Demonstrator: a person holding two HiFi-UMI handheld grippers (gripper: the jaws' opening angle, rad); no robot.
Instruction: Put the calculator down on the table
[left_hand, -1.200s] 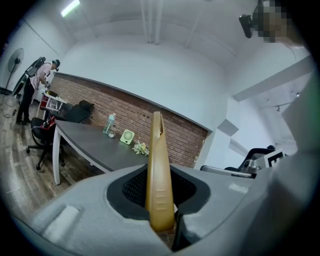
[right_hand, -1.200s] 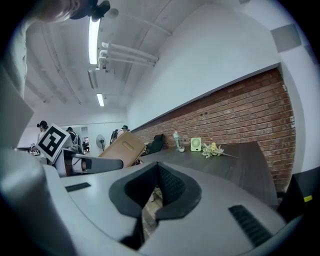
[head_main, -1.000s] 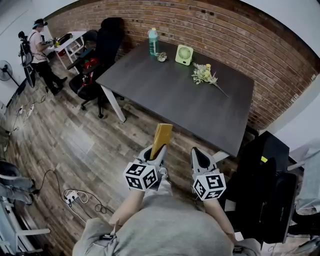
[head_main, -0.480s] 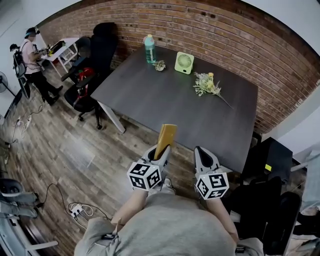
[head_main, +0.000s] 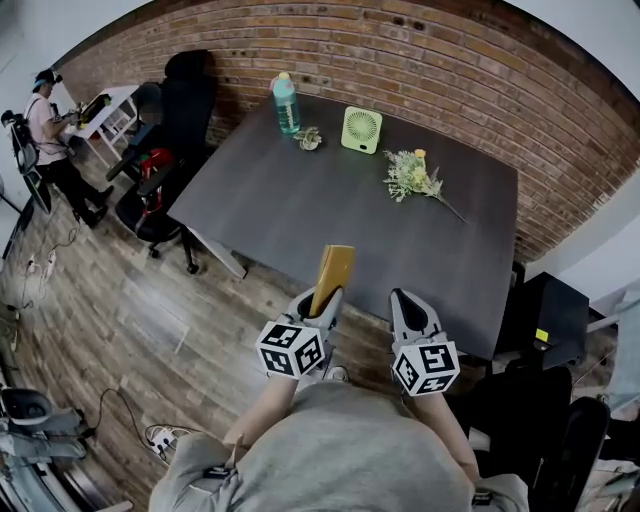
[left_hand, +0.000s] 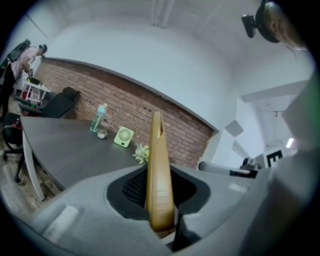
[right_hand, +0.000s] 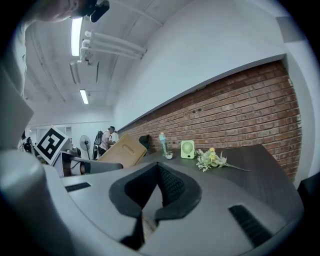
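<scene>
A: Brick wall (head_main: 420, 50) at the back, dark table (head_main: 300, 215) in front of it, mostly bare. Reached yet?

B: Not quite. Both grippers short of the near edge, as far as the head view shows, with wooden floor (head_main: 130, 300) off to the left. Judged early in the task: calculator brought close, putting down not yet begun.

A: Left gripper (head_main: 322, 300)?

B: Clamped on the calculator (head_main: 333, 268), jaws narrow around its lower end. Held edge-on and upright or nearly so, tan case rising well above the pads. Up in the air, touching nothing but the jaws.

A: Right gripper (head_main: 404, 298)?

B: Just beside the left, tips together, nothing between them. Idle, by the look of it.

A: Anything in the landing spot?

B: No. Clutter only along the far side: sprig of flowers (head_main: 412, 178), teal bottle (head_main: 286, 103), small green fan (head_main: 361, 130), little pot (head_main: 308, 138) beside the bottle. All well apart from the near edge.

A: Left to do, then?

B: Probably this: carry over the tabletop, lower, lay flat, release. Worth minding the upright hold. Likely to topple if let go on its edge.
</scene>
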